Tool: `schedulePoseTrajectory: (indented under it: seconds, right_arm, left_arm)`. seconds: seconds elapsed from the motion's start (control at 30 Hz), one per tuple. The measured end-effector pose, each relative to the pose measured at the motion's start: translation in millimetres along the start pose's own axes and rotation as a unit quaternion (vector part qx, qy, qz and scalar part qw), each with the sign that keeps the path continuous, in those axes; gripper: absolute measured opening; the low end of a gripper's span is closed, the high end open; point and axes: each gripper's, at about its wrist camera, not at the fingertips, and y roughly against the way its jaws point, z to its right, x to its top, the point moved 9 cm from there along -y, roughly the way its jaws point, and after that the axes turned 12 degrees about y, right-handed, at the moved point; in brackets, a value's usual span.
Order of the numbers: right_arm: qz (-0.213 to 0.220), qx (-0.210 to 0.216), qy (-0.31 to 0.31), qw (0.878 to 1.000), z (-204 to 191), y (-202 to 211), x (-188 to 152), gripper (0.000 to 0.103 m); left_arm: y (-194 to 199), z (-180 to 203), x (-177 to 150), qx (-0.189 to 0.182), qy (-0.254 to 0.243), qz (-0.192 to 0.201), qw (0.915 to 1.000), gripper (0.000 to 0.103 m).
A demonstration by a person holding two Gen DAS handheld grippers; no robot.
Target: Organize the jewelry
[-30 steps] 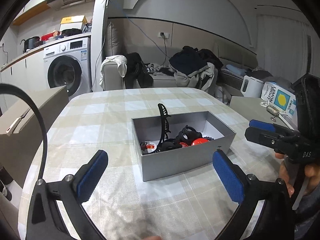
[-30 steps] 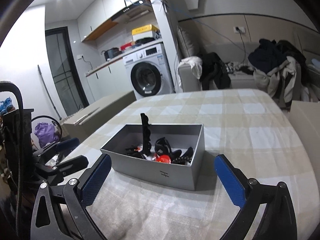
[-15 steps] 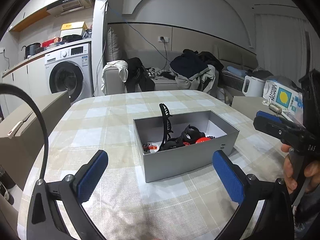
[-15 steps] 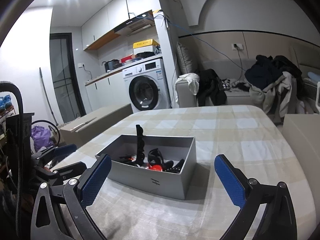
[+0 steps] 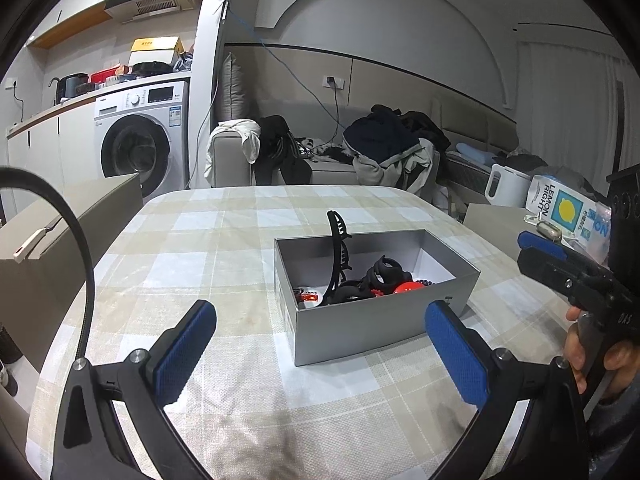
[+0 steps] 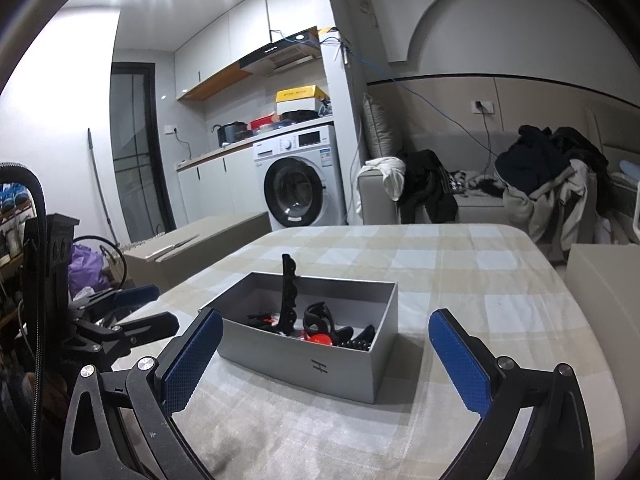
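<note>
An open grey box (image 5: 360, 328) (image 6: 304, 364) stands on the checked tablecloth. Inside lie black hair clips (image 5: 380, 274) (image 6: 318, 318), a red round piece (image 5: 404, 288) (image 6: 318, 338) and a small red and white item (image 5: 308, 296). A long black clip (image 5: 338, 256) (image 6: 289, 296) stands upright against the box wall. My left gripper (image 5: 320, 354) is open and empty, in front of the box and back from it. My right gripper (image 6: 326, 364) is open and empty, facing the box from the other side; it also shows in the left wrist view (image 5: 560, 264).
A cardboard box (image 5: 60, 248) stands left of the table. A white kettle (image 5: 506, 186) and a lemon carton (image 5: 568, 210) sit on a side surface at right. A washing machine (image 5: 140, 140) and a sofa with clothes (image 5: 380, 152) are behind.
Both grippers have drawn back and tilted up a little, so the box sits lower and farther in both views. Both stay open and empty.
</note>
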Motion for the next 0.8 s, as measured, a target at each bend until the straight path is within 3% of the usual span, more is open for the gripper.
schedulePoseTrajectory:
  seconds: [0.8]
  right_arm:
    - [0.000, 0.000, 0.003, 1.000, -0.7, -0.8, -0.5, 0.103]
  left_arm:
    - [2.9, -1.8, 1.5, -0.001, 0.002, 0.011, 0.9999, 0.102]
